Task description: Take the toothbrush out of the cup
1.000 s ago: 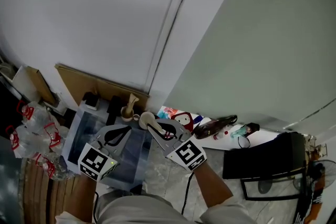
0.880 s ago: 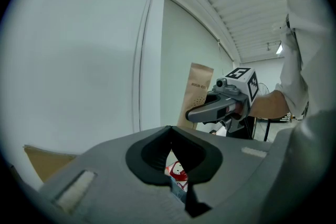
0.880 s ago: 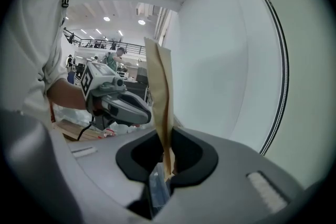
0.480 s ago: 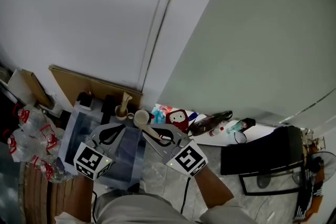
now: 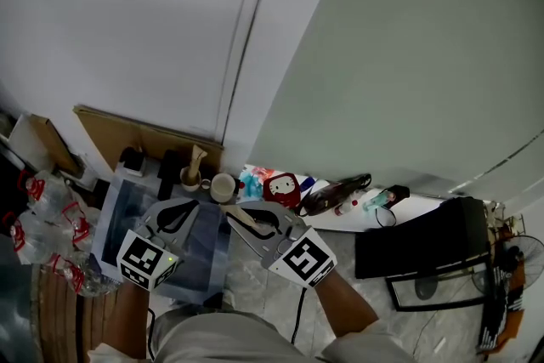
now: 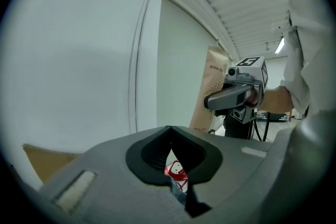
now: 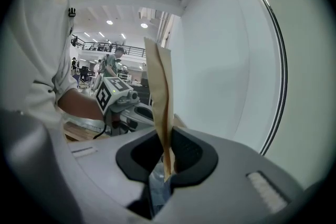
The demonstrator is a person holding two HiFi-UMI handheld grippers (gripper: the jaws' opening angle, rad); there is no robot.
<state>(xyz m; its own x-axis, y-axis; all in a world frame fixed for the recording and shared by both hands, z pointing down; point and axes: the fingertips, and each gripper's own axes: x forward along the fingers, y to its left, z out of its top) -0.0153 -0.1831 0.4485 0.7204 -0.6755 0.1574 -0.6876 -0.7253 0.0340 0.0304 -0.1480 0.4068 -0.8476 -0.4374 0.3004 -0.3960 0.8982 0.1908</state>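
The right gripper (image 7: 167,153) is clamped narrowly on the paper-wrapped toothbrush (image 7: 160,92), which stands up from its jaws and looks clear of the cup (image 5: 223,187) just ahead of them. To my eye the lifting out is done, with only the setting down left. Beside it, the left gripper (image 6: 169,160) is closed on nothing.

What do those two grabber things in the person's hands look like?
Both the left gripper and right gripper are grey with black-lined jaws. Each carries a white cube with black square markers. A black cable trails from the right one. The person wears a white sleeve.
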